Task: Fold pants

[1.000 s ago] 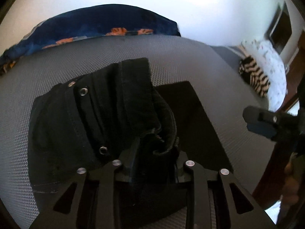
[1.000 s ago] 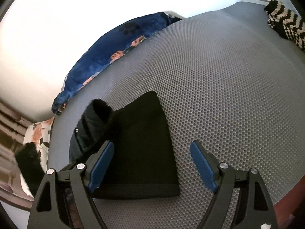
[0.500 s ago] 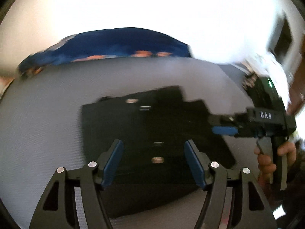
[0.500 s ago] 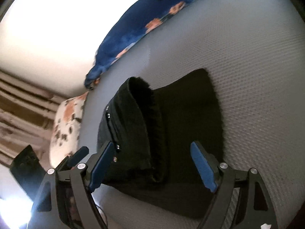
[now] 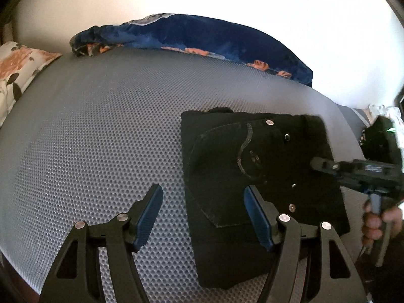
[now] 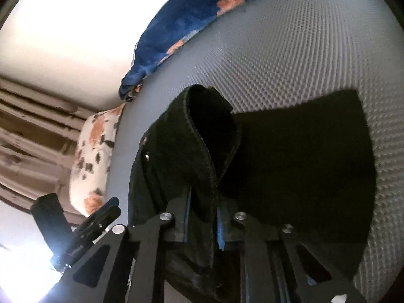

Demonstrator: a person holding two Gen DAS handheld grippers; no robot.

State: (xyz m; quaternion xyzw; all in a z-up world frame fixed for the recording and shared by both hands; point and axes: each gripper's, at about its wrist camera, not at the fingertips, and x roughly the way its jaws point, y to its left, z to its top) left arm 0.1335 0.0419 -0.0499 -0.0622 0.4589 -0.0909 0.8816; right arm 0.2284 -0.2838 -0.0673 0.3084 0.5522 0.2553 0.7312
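Pants: the black pants (image 5: 262,176) lie on the grey mesh mattress (image 5: 101,131) as a compact rectangle, back pocket and rivets up, right of centre in the left wrist view.
Done so far: most of the folding looks finished; the bundle is short and stacked.
Left to do: one thick edge (image 6: 202,151) stands up from the pile, so I judge a last fold or tidy-up remains.
Right gripper: right gripper (image 6: 202,227) has just been closing, and its jaws now pinch that raised edge.
Left gripper: left gripper (image 5: 202,217) is apart and empty, hovering over the bundle's near left side.
Change: a second ago the left jaws held the fabric and the right stood wide; the roles have swapped.
Background: blue floral blanket (image 5: 202,38) at the far edge.
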